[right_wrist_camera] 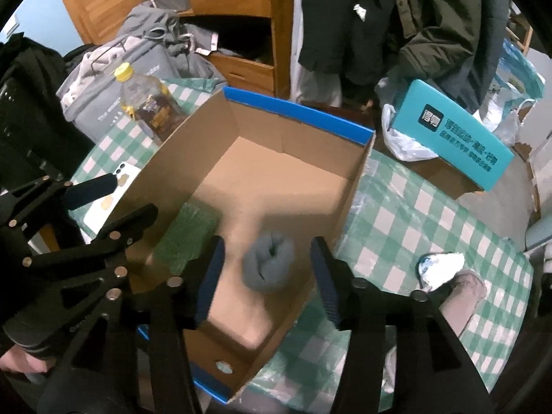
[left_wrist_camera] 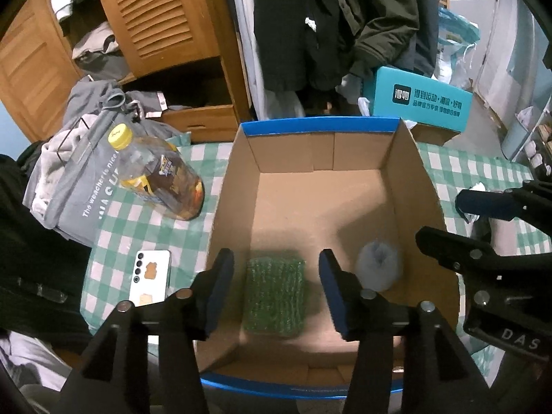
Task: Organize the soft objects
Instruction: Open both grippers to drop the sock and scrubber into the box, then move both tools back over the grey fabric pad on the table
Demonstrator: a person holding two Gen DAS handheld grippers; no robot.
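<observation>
An open cardboard box (left_wrist_camera: 408,186) with a blue rim stands on the green checked cloth. On its floor lie a green scrubby sponge (left_wrist_camera: 274,296) and a rolled grey sock ball (left_wrist_camera: 378,269). My left gripper (left_wrist_camera: 276,272) hangs open above the sponge, its pads well clear of it on both sides. In the right wrist view the box (right_wrist_camera: 310,151) holds the same sock ball (right_wrist_camera: 267,264), blurred, with my right gripper (right_wrist_camera: 267,258) open around it without touching. The sponge (right_wrist_camera: 186,234) shows beside it. Each gripper appears in the other view: the right gripper (left_wrist_camera: 459,222), the left gripper (right_wrist_camera: 120,201).
Left of the box lie a yellow-capped bottle (left_wrist_camera: 158,176), a white phone (left_wrist_camera: 151,277) and a grey bag of clothes (left_wrist_camera: 76,172). A teal box (left_wrist_camera: 422,103) sits behind on the right. A crumpled white item (right_wrist_camera: 441,267) lies right of the box. Wardrobe and hanging coats stand behind.
</observation>
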